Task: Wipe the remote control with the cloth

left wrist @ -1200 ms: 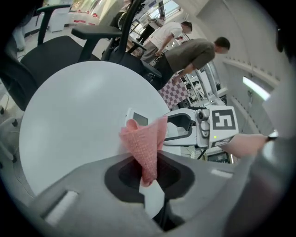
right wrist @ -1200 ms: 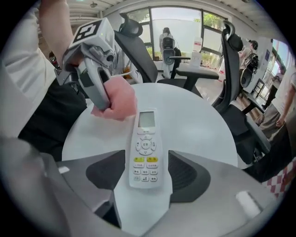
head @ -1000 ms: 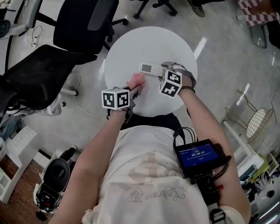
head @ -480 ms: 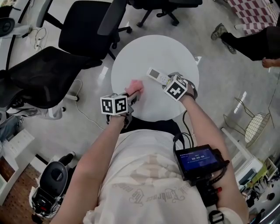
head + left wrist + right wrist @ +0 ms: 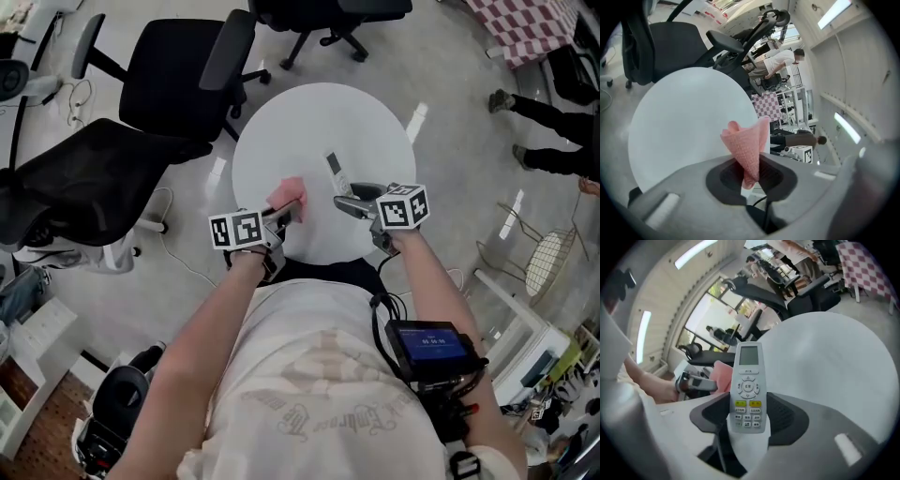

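Now left tongs [image 5: 750,171] pinch cloth [image 5: 746,140]; right tongs [image 5: 749,416] clamp remote [image 5: 747,385] over table's [image 5: 319,112] near side.

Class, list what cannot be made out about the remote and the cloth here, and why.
- Back and lower end of the remote: right gripper view, hidden by the right gripper.
- Button print on the remote: head view, too small.
- Lower end of the cloth: left gripper view, hidden inside the left gripper.
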A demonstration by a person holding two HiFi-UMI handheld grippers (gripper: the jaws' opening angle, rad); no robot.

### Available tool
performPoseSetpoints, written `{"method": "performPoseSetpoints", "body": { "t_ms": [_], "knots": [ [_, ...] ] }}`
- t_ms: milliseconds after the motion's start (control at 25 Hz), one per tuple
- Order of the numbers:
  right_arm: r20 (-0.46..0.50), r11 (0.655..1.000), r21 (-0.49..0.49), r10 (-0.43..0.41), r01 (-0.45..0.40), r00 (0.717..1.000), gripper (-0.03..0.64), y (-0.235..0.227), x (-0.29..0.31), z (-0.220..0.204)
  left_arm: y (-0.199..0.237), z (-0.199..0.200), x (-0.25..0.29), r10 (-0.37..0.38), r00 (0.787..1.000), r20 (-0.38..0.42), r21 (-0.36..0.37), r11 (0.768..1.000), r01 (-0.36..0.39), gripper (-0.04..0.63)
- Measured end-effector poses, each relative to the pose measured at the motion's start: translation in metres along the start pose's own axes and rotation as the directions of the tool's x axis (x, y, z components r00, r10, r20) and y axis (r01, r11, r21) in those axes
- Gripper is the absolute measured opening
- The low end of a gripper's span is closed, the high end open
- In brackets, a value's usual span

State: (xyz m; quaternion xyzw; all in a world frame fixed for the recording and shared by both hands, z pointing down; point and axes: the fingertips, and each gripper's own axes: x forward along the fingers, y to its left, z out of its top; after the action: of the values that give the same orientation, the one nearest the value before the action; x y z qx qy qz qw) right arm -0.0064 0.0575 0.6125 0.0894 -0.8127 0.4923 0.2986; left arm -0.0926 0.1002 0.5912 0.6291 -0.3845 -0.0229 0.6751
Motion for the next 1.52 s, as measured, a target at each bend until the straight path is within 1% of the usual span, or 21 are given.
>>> {"method": "performPoseSetpoints", "body": {
  "t_ms": [40,120,200,240,280,360,400,440,480,560,640,720,760,840,920,1080,1240,1520],
  "knots": [
    [0.055,0.998,0.026,0.055,-0.056,0.997,0.255,0.011,-0.003,0.004,-0.008,-0.001,0.003,-0.028,1.000,-0.001,-0.011,1.000,0.028,0.041],
    [0.143,0.986,0.054,0.147,-0.156,0.979,0.255,0.030,-0.010,0.010,-0.023,-0.004,0.007,-0.078,0.997,-0.011,-0.026,0.997,0.078,0.041],
    [0.227,0.966,0.061,0.231,-0.250,0.946,0.255,0.048,-0.018,0.019,-0.038,-0.006,0.011,-0.146,0.989,-0.024,-0.035,0.989,0.145,0.041],
    [0.273,0.954,0.058,0.269,-0.295,0.924,0.255,0.057,-0.023,0.024,-0.048,-0.008,0.012,-0.199,0.979,-0.031,-0.041,0.979,0.198,0.041],
    [0.319,0.941,0.054,0.302,-0.335,0.898,0.255,0.064,-0.030,0.030,-0.060,-0.010,0.013,-0.265,0.963,-0.039,-0.053,0.963,0.263,0.041],
    [0.408,0.913,0.040,0.356,-0.406,0.841,0.255,0.075,-0.045,0.042,-0.088,-0.019,0.012,-0.401,0.915,-0.051,-0.114,0.912,0.393,0.043],
    [0.445,0.900,0.029,0.377,-0.434,0.812,0.255,0.079,-0.052,0.047,-0.100,-0.023,0.011,-0.446,0.893,-0.053,-0.150,0.888,0.435,0.043],
    [0.474,0.890,0.017,0.394,-0.455,0.788,0.255,0.082,-0.057,0.052,-0.106,-0.025,0.010,-0.468,0.882,-0.060,-0.161,0.876,0.455,0.043],
    [0.492,0.883,0.006,0.406,-0.470,0.770,0.255,0.083,-0.061,0.055,-0.109,-0.026,0.010,-0.474,0.878,-0.070,-0.144,0.875,0.461,0.044],
    [0.515,0.873,-0.007,0.421,-0.488,0.747,0.255,0.086,-0.065,0.058,-0.111,-0.022,0.011,-0.475,0.876,-0.082,-0.096,0.879,0.467,0.046],
    [0.542,0.860,-0.013,0.435,-0.511,0.719,0.255,0.089,-0.068,0.061,-0.115,-0.020,0.012,-0.484,0.872,-0.072,-0.121,0.872,0.474,0.049],
    [0.572,0.844,-0.023,0.451,-0.536,0.685,0.255,0.092,-0.071,0.063,-0.121,-0.019,0.011,-0.507,0.859,-0.061,-0.139,0.857,0.496,0.051],
    [0.584,0.837,-0.029,0.457,-0.546,0.671,0.254,0.094,-0.073,0.063,-0.123,-0.019,0.011,-0.514,0.856,-0.058,-0.140,0.853,0.503,0.051],
    [0.592,0.828,-0.040,0.470,-0.559,0.655,0.253,0.098,-0.074,0.060,-0.124,-0.020,0.009,-0.518,0.854,-0.051,-0.133,0.851,0.509,0.052],
    [0.577,0.822,-0.054,0.490,-0.567,0.654,0.253,0.103,-0.073,0.056,-0.124,-0.018,0.006,-0.520,0.853,-0.041,-0.127,0.850,0.511,0.052],
    [0.529,0.823,-0.073,0.511,-0.564,0.677,0.254,0.111,-0.070,0.049,-0.124,-0.013,0.004,-0.509,0.860,-0.029,-0.108,0.857,0.503,0.052],
    [0.478,0.833,-0.077,0.514,-0.549,0.713,0.253,0.113,-0.064,0.040,-0.124,-0.007,0.003,-0.498,0.867,-0.013,-0.092,0.864,0.495,0.052],
    [0.378,0.853,-0.084,0.506,-0.516,0.775,0.253,0.112,-0.055,0.021,-0.131,0.005,0.002,-0.509,0.861,-0.020,-0.077,0.859,0.506,0.052]
  ]
}}
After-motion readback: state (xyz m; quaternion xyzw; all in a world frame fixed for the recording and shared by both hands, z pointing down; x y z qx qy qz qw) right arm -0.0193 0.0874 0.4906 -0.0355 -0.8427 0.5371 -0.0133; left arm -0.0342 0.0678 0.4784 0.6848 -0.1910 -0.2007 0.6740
